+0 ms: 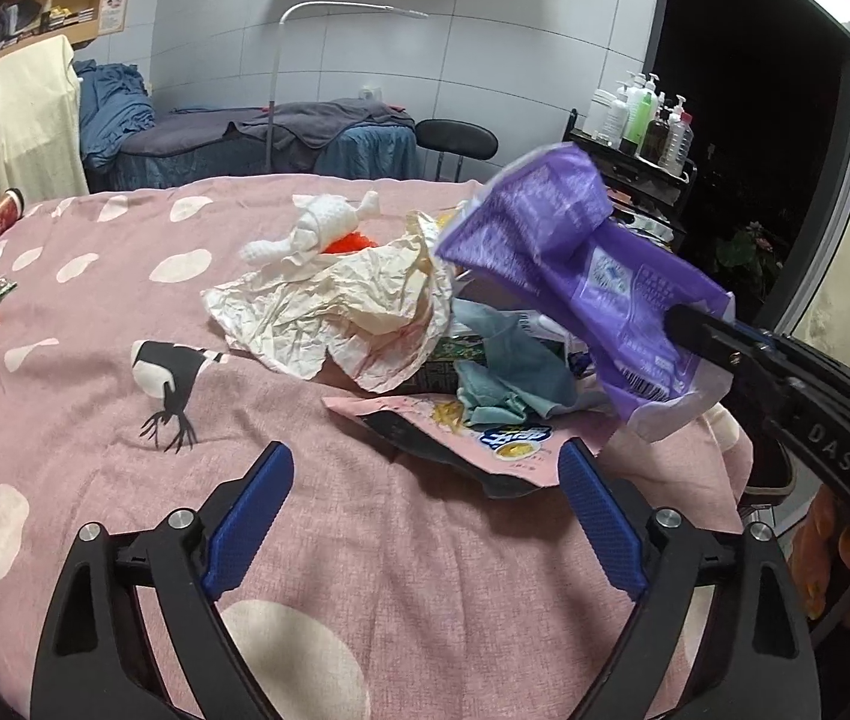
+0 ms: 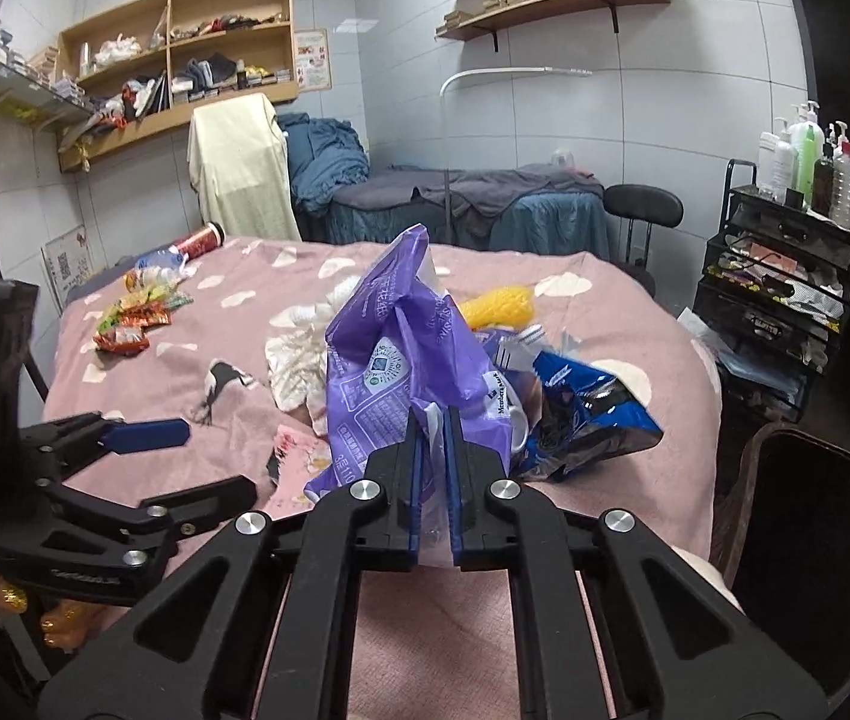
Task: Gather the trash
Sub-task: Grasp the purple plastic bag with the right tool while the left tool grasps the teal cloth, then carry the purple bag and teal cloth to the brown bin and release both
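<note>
Far to the left of both tools, a scatter of shiny snack wrappers [image 2: 137,315] lies near the edge of the bed, beside a red foil tube [image 2: 200,238] lying on its side. The bed itself wears a soft pink cover [image 1: 125,396] dotted with cream blobs and a printed black-and-white bird. The left gripper [image 1: 425,468] hangs over this cover with its 2 ribbed blue pads [image 1: 251,516] spread wide and nothing between them. Just ahead of it sits the trash heap: a crumpled cream paper sheet [image 1: 329,312], stiff and creased, a white knitted toy [image 1: 317,228] behind it, a flat pink packet [image 1: 455,438] nearest the pads, and a limp pale-blue cloth [image 1: 509,372]. To the right, the right gripper [image 2: 434,420] has its jaws pressed together on the lower edge of a glossy purple plastic bag [image 2: 383,360], which stands up off the heap, wrinkled and printed with white text. Right of that tool lies a shiny blue foil bag [image 2: 587,414] and, further back, something yellow and ribbed [image 2: 497,303]. Beyond the bed's right edge stand a dark bin [image 2: 797,552] and a black wire rack [image 2: 779,288] topped with pump bottles. White tiled walls and wooden shelves [image 2: 179,48] close the room.
</note>
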Demonstrator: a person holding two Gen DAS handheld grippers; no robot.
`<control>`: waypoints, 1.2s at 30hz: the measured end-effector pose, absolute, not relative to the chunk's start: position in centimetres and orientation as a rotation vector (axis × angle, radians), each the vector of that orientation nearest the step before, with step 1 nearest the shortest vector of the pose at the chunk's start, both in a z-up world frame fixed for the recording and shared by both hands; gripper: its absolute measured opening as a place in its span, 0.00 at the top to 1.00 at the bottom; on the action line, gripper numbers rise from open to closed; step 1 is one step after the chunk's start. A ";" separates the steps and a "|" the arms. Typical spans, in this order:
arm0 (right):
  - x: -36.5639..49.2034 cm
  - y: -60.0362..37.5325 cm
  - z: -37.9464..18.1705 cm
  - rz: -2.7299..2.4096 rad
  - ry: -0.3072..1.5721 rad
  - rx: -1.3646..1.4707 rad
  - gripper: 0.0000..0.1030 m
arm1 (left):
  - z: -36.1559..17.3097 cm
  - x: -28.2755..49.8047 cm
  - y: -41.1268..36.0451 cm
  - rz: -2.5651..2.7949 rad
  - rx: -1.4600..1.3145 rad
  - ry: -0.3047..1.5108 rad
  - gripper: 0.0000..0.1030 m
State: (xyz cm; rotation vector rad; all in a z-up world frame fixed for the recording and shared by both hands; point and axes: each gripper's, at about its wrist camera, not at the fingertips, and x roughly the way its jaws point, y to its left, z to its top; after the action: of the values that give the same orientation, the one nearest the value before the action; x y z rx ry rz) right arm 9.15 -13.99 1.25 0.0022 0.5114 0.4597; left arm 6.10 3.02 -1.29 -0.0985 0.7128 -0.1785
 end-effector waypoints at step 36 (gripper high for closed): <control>4.3 -20.8 3.0 0.263 0.368 0.083 0.93 | -0.1 9.2 -2.5 -0.334 -0.068 0.776 0.75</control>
State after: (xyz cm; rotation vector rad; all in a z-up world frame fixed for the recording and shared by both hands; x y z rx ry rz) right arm 4.25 -20.78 2.96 0.0833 0.3684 0.2628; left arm 9.24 -2.49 -0.13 -0.0676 0.7755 -0.3338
